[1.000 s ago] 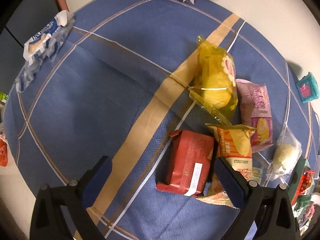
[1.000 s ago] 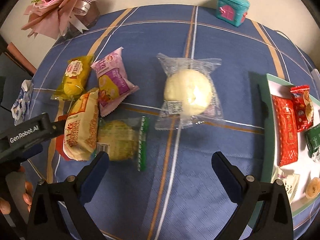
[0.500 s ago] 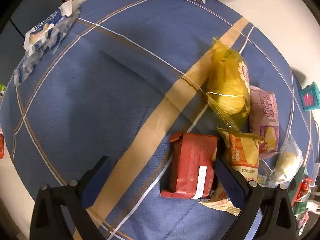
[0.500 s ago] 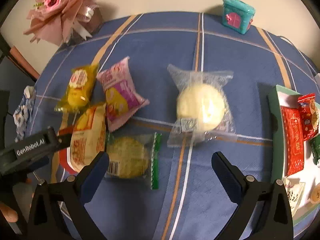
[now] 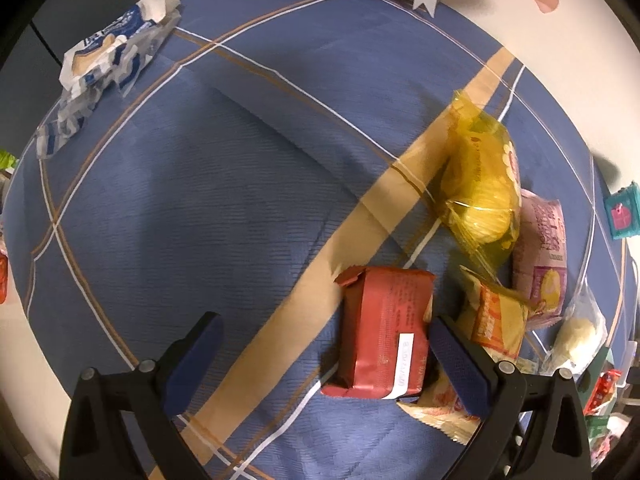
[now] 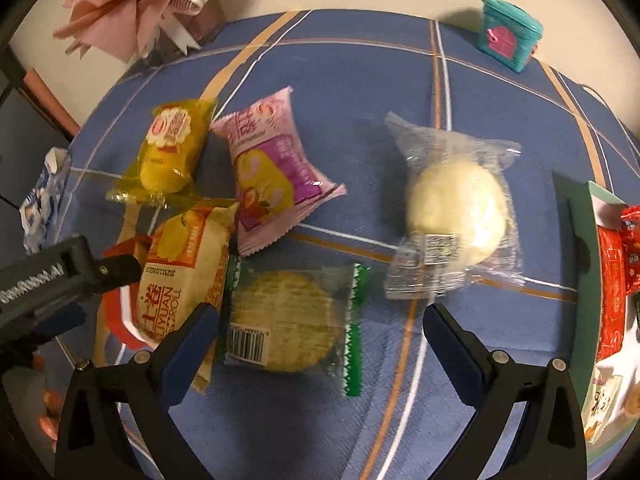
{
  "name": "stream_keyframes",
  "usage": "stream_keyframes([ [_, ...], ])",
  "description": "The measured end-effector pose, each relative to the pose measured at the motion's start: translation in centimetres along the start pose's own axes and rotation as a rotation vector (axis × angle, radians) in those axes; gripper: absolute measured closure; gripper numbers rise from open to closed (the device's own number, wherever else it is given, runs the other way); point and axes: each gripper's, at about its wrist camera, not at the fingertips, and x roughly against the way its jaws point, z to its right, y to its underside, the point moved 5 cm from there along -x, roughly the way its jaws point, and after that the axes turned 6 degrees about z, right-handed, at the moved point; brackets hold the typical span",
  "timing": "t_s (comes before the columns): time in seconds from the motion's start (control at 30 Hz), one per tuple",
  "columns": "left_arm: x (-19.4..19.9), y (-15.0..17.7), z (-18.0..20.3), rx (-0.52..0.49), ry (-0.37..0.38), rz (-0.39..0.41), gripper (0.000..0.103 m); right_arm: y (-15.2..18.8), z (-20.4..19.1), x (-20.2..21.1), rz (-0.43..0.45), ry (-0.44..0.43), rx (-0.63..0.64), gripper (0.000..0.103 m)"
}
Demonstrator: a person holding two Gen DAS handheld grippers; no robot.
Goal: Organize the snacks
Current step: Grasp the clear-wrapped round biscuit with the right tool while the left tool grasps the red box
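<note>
Hovering low over the blue plaid tablecloth (image 5: 224,184), the left gripper (image 5: 326,354) is holding its blue-padded fingers spread wide, pinching nothing. Lying between them, close against the inner face of the right-hand finger (image 5: 456,364), is the red rectangular foil-wrapped snack pack (image 5: 384,328) with a white label strip; open cloth is separating it from the left-hand finger (image 5: 196,356). Beyond that right-hand finger, the orange-and-cream roll-cake packet (image 5: 494,320) is lying partly under the red pack's far edge, with the yellow transparent snack bag (image 5: 482,192) and the pink-and-purple snack pouch (image 5: 544,256) sitting further toward the cloth's far right edge. A crumpled blue-and-white wrapper (image 5: 104,64) is resting at the far left edge.

The right gripper (image 6: 320,350) is likewise keeping its fingers spread, gripping nothing. The clear green-edged packet holding a round flat cracker (image 6: 288,320) is lying between them, nearer the left-hand finger (image 6: 188,348), which is overlapping the roll-cake packet (image 6: 180,264). The clear-wrapped round pale bun (image 6: 456,208) is lying ahead of the right-hand finger (image 6: 452,352), apart from it. A green-rimmed white tray (image 6: 580,248) is sitting at the cloth's right edge, already carrying red packets (image 6: 610,280). A teal toy house (image 6: 510,34) and a pink paper flower bouquet (image 6: 136,4) are standing at the far edge.
</note>
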Motion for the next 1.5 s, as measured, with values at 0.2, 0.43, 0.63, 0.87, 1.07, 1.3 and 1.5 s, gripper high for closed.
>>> stream_keyframes([
  [0.2, -0.3, -0.3, -0.7, 0.004, 0.006, -0.002, 0.0, 0.0, -0.3, -1.1, -0.006, 0.01, -0.006, 0.001],
  [0.43, -1.2, 0.1, -0.4, -0.025, -0.005, -0.008, 0.0, 0.7, -1.1, -1.6, 0.01, 0.054, 0.037, 0.001],
  [0.63, -1.4, 0.1, -0.3, 0.0, -0.007, 0.018, 0.0, 1.6, -1.8, -2.0, 0.008, 0.082, 0.07, 0.0],
  [0.87, -1.6, -0.1, -0.3, -0.053, -0.019, 0.001, 0.0, 1.9, -0.5, -1.2, 0.019, 0.079, 0.06, 0.0],
  [1.07, -1.2, 0.2, 1.1, -0.1, -0.005, 0.012, 0.03, 1.8, 0.3, 0.1, 0.039, 0.082, 0.058, 0.014],
  [1.3, -0.5, 0.3, 1.7, -0.121, 0.024, 0.018, 0.06, 1.6, 1.0, 1.3, 0.063, 0.067, 0.045, 0.039],
  [1.5, 0.9, 0.5, 3.1, -0.125, 0.042, 0.038, 0.061, 1.6, 2.0, 2.0, 0.06, 0.037, 0.015, 0.046],
])
